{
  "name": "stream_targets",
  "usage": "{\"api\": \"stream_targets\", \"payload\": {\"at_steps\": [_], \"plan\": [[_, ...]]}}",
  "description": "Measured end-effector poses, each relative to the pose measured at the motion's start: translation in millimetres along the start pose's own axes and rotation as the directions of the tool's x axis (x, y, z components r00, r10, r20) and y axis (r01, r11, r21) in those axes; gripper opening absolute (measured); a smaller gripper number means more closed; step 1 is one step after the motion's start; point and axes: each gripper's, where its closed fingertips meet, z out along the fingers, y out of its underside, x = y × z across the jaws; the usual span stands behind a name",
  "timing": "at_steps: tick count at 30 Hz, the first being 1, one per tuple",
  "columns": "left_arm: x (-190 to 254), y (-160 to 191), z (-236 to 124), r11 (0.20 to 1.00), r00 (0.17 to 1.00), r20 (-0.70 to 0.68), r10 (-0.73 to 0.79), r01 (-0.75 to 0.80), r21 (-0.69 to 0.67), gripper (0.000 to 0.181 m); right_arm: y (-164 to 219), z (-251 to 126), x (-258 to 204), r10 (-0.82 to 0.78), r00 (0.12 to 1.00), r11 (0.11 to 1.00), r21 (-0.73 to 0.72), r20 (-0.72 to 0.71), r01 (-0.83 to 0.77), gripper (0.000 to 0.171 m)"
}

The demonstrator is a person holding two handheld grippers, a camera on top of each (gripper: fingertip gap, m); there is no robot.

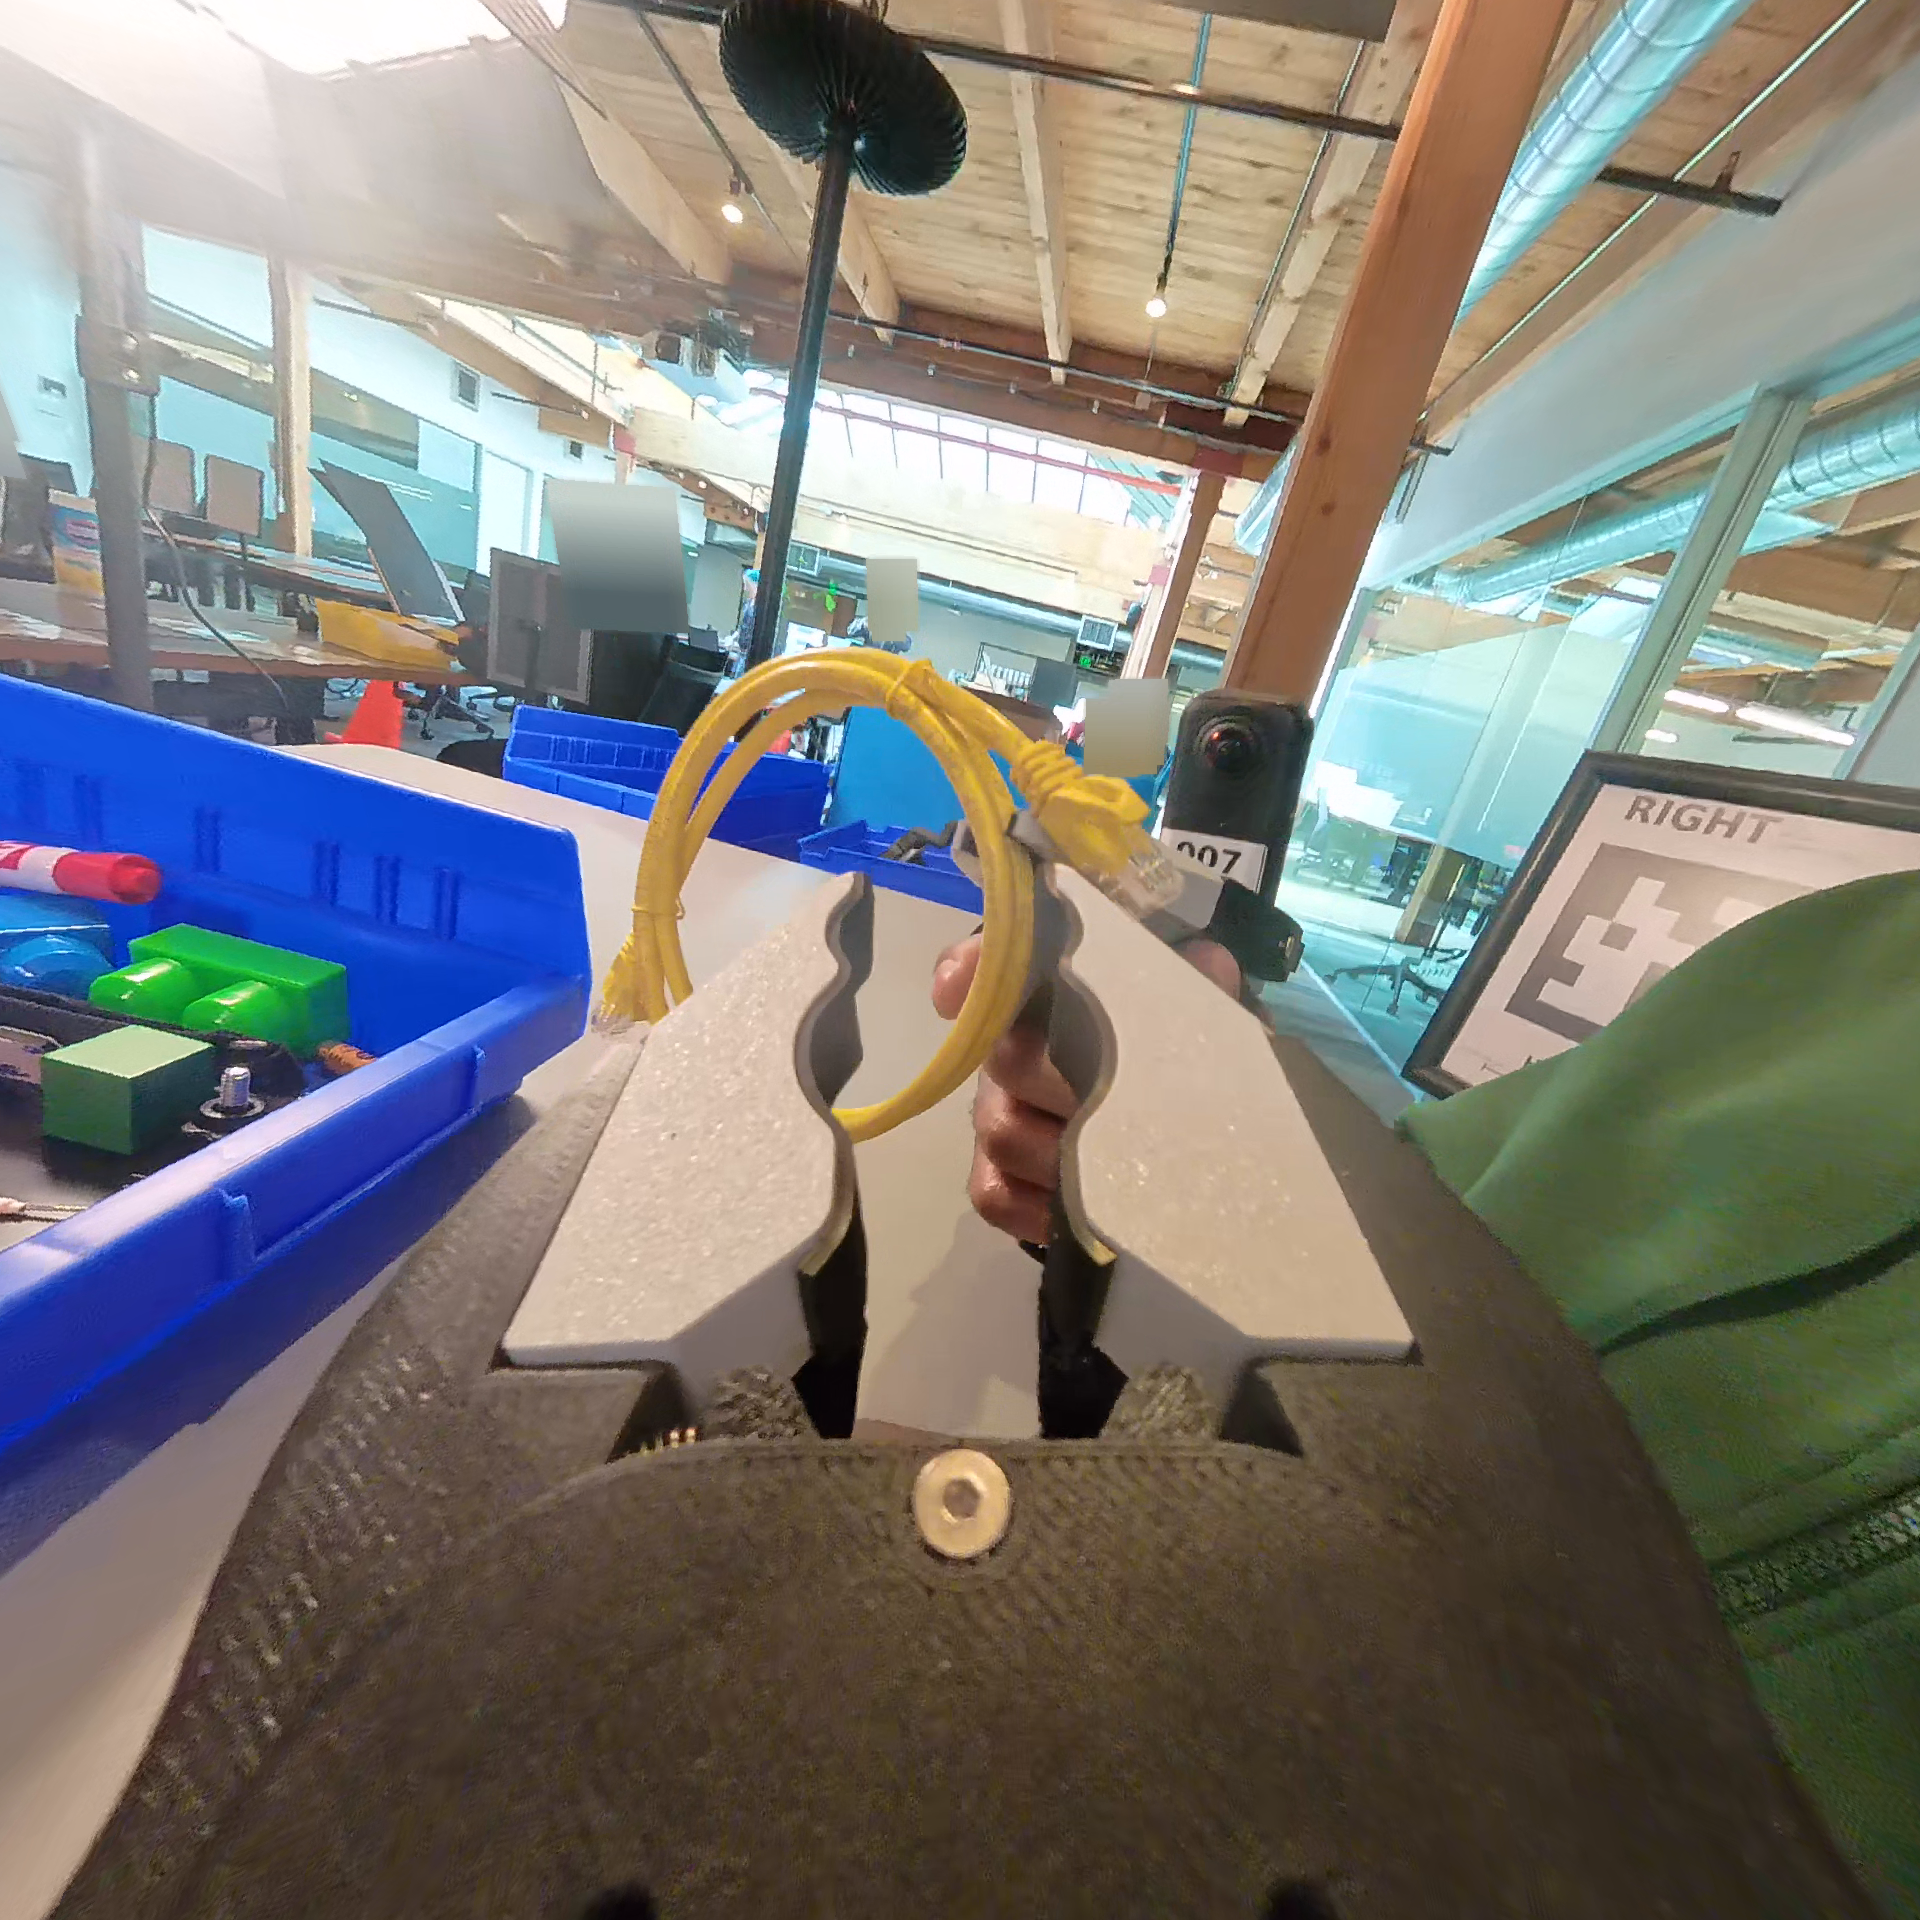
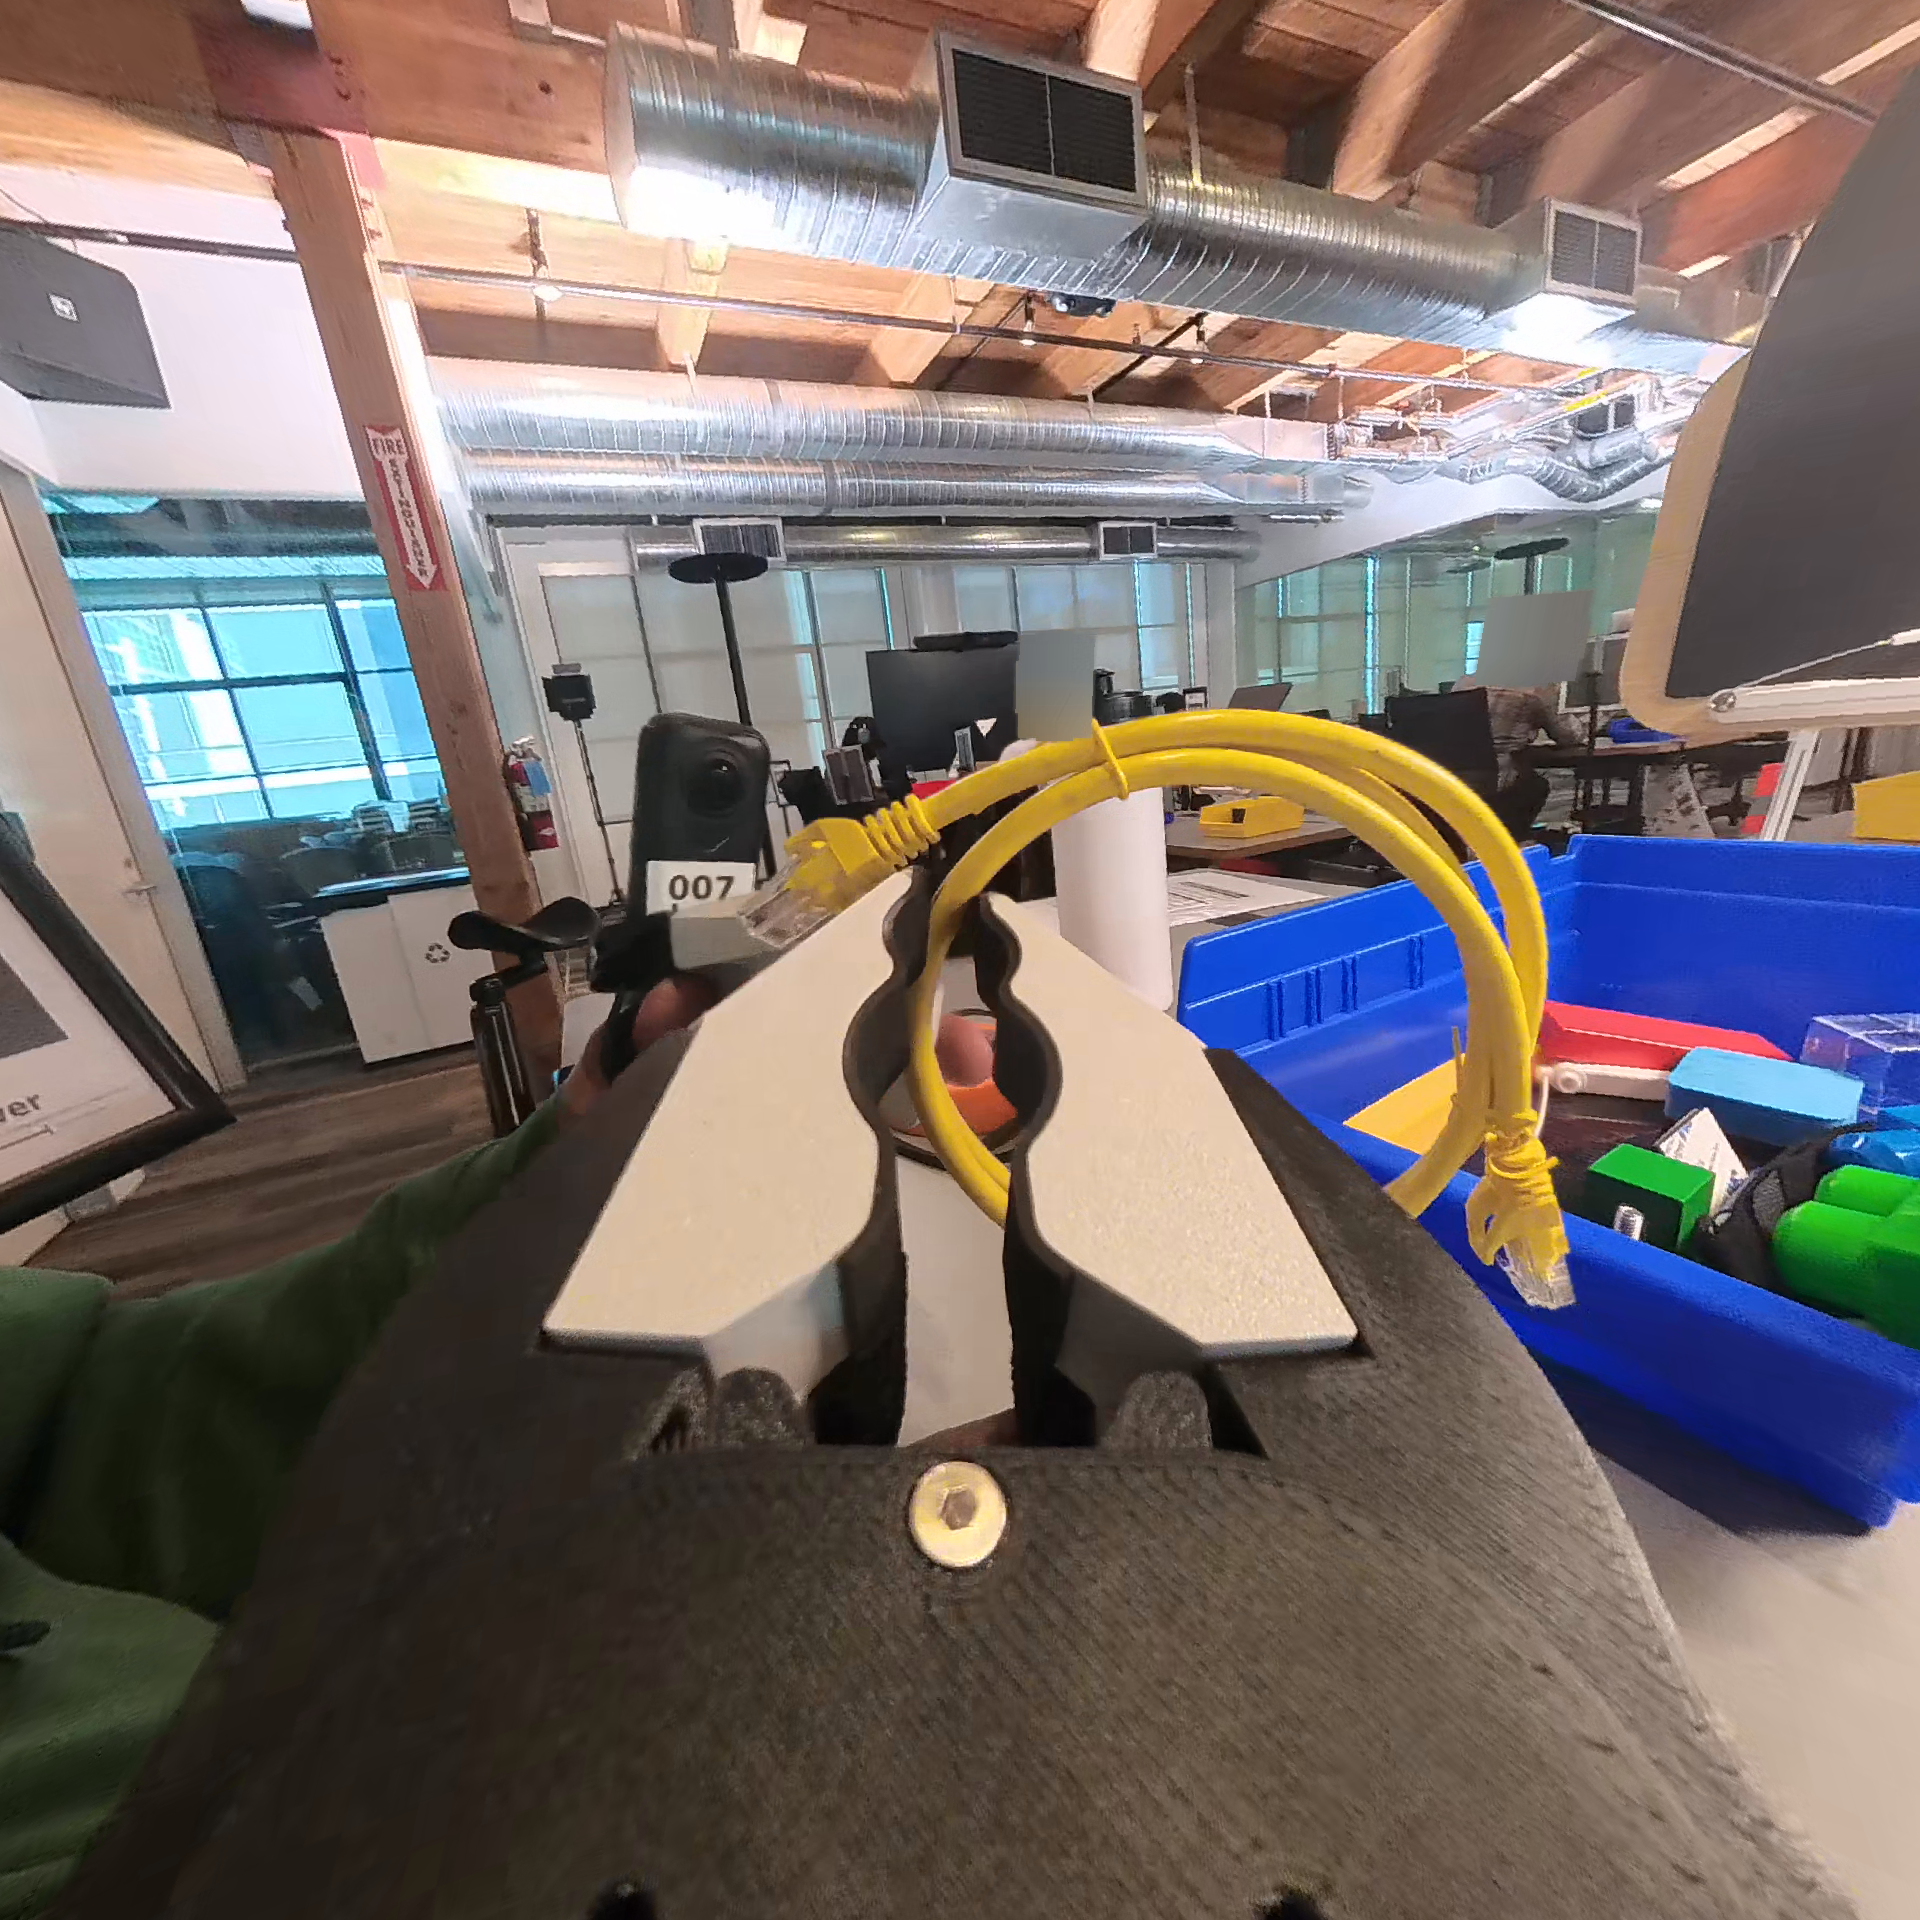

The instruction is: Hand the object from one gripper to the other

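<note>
A yellow network cable (image 1: 665,831), coiled in a loop and tied, hangs in the air between the two grippers. My left gripper (image 1: 951,883) is open. The loop's near side runs down through its gap, close to the right-hand finger (image 1: 1195,1091). A grey fingertip of the right gripper (image 1: 1023,831) clamps the cable just beyond. In the right wrist view my right gripper (image 2: 943,899) is shut on the cable (image 2: 1351,769) near its tips. One plug (image 2: 1527,1247) dangles to the right. The other plug (image 2: 821,862) points left, next to a grey fingertip of the left gripper (image 2: 712,940).
A blue bin (image 1: 312,1143) of coloured blocks sits on the grey table and also shows in the right wrist view (image 2: 1662,1351). A black camera on a tripod (image 1: 1242,748) (image 2: 707,790) and a framed marker card (image 1: 1662,935) stand behind. A green sleeve (image 1: 1714,1247) is close by. The grippers are tip to tip, or close to it.
</note>
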Motion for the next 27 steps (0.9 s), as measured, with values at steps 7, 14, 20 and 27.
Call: {"api": "stream_targets", "payload": {"at_steps": [7,14,20,27], "plan": [[3.2,8.2,2.9,0.998,0.999,-0.001,0.038,-0.038,-0.044,0.035,-1.9,1.8,0.0,0.049,0.999,0.999,0.014,0.021,-0.049,0.007],[7.3,18.0,5.5,0.992,0.997,-0.013,0.081,-0.082,-0.099,0.031,1.5,3.5,-5.3,0.044,0.998,0.999,0.000,0.046,-0.044,0.008],[17.8,20.0,4.0,0.984,0.989,-0.069,0.128,-0.136,-0.116,0.007,5.5,5.6,-6.2,0.048,0.998,0.999,-0.023,0.045,-0.047,0.011],[12.0,7.4,-0.5,0.993,0.994,-0.047,0.097,-0.099,-0.059,0.007,4.4,6.1,-3.6,0.051,0.998,0.999,-0.021,0.031,-0.050,0.017]]}}
